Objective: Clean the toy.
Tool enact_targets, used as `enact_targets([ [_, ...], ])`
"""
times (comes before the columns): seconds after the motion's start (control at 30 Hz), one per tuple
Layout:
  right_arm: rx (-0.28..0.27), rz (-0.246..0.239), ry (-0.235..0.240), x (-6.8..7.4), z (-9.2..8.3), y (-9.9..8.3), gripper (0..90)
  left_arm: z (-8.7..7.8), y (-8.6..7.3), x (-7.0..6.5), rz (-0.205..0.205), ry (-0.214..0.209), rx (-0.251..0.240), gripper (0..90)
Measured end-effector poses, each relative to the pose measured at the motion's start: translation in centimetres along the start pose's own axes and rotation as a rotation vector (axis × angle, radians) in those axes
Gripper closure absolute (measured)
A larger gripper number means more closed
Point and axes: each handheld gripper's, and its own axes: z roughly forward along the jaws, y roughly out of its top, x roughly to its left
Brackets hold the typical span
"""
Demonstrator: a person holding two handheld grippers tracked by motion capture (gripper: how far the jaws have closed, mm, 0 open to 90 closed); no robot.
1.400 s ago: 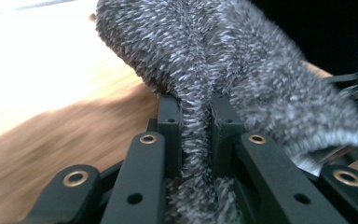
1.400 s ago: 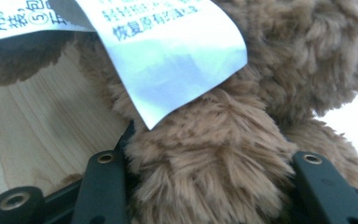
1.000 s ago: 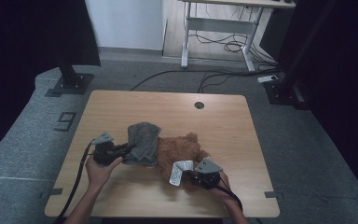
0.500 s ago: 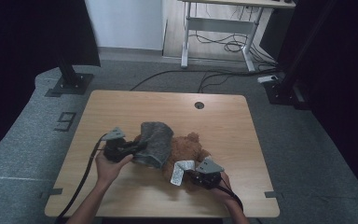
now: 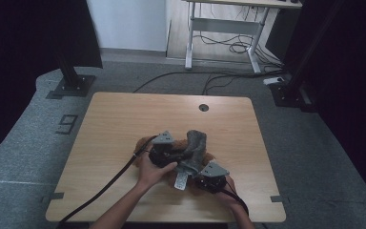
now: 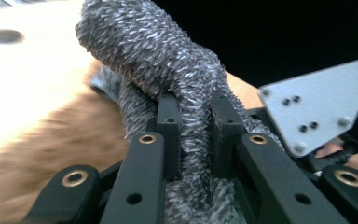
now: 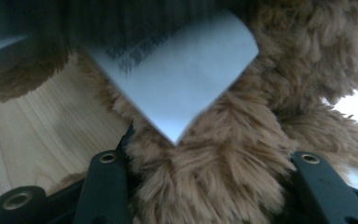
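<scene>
Grey knitted cloth [image 6: 182, 93], a small fuzzy garment, is pinched tight between the jaws of the left gripper [image 5: 170, 153] and held over a brown plush toy [image 7: 223, 177] near the front edge of the wooden table [image 5: 124, 119]. The right gripper [image 5: 208, 180], just to the right, clamps a furry limb of the toy, a white tag [image 7: 182, 79] curling above its jaws. Dressing the toy looks to be the step in hand; it likely goes best if the right gripper keeps the plush pinned while the left draws the cloth evenly across, without snagging the tag. A black cable [image 5: 105, 188] trails off the near-left edge.
</scene>
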Motion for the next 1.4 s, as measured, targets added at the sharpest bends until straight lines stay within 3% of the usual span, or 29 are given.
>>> enact_targets([
  [0.13,0.011,-0.001,0.001,0.0,0.0,-0.1,51.2,0.8,-0.6,0.4,0.010,0.033,0.036,76.9],
  [0.3,0.012,-0.003,0.001,0.0,0.0,0.0,51.5,-1.1,-0.8,0.8,0.052,0.118,0.043,77.0],
  [0.4,0.014,-0.010,0.003,0.0,0.0,-0.1,52.0,-3.2,-2.1,2.4,0.007,0.146,0.024,76.8],
  [0.5,0.015,-0.013,0.001,0.0,0.0,-0.1,52.4,-5.6,-3.9,4.4,-0.052,0.200,0.006,76.8],
  [0.6,0.010,-0.006,0.001,0.0,0.0,-0.2,52.5,-8.0,-5.8,6.3,-0.118,0.170,-0.041,77.0],
  [0.8,0.011,-0.002,0.001,0.1,0.2,-0.1,53.1,-11.8,-9.0,8.0,-0.183,0.207,-0.137,77.3],
  [0.87,0.012,0.001,-0.001,0.1,0.2,-0.1,53.1,-12.3,-9.7,8.5,-0.200,0.219,-0.133,77.2],
  [0.9,0.012,0.001,-0.001,0.1,0.2,-0.1,53.1,-12.3,-9.7,8.5,-0.200,0.219,-0.133,77.2],
  [1.0,0.014,0.000,-0.002,0.1,0.1,-0.1,53.2,-12.8,-10.4,8.8,-0.180,0.293,-0.099,77.2],
  [1.2,0.014,-0.004,-0.001,0.0,0.1,-0.2,53.1,-13.3,-11.6,9.7,-0.208,0.355,-0.049,77.2],
  [1.27,0.011,0.001,-0.001,0.0,0.1,-0.2,53.1,-13.6,-11.3,9.2,-0.205,0.358,-0.096,77.4],
  [1.4,0.005,0.003,-0.004,0.0,0.0,-0.3,53.2,-14.0,-8.2,7.4,-0.141,0.340,-0.153,77.4],
])
